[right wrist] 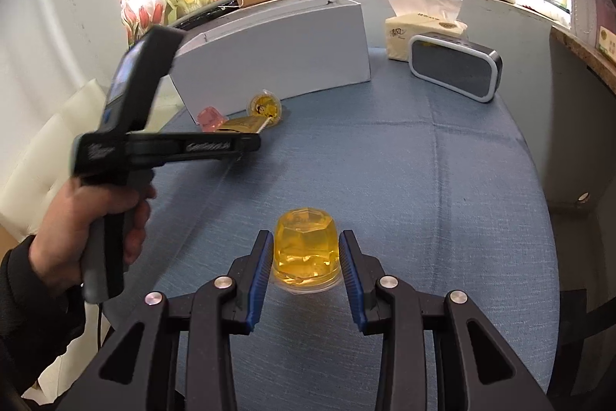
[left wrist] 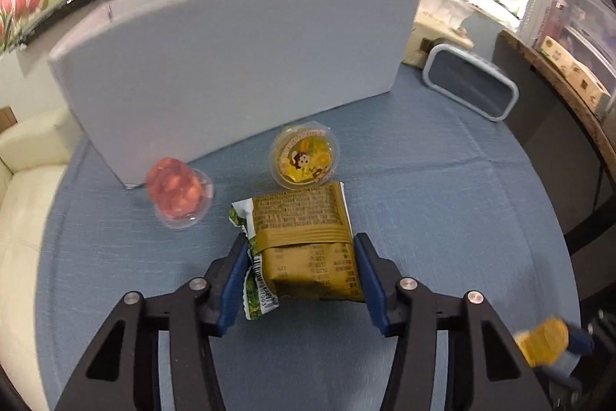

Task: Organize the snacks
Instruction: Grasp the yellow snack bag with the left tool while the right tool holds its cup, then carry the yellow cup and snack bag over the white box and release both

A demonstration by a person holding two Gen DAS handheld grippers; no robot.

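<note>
In the left wrist view my left gripper (left wrist: 302, 257) is shut on a gold snack packet (left wrist: 308, 241), one blue pad against each side. Just beyond it a yellow jelly cup with a cartoon lid (left wrist: 305, 157) lies on its side, and a pink jelly cup (left wrist: 179, 193) lies to the left. In the right wrist view my right gripper (right wrist: 306, 257) is shut on an upside-down yellow jelly cup (right wrist: 307, 249), which rests on the blue tablecloth (right wrist: 423, 199). The left gripper (right wrist: 246, 141), gold packet (right wrist: 244, 124), pink cup (right wrist: 211, 116) and lidded cup (right wrist: 265, 104) show at the far left.
A grey board (left wrist: 231, 64) stands upright behind the snacks. A dark rectangular container with a white rim (left wrist: 471, 81) and a tissue pack (right wrist: 421, 33) stand at the back right. A cream sofa (left wrist: 23, 180) lies to the left of the round table.
</note>
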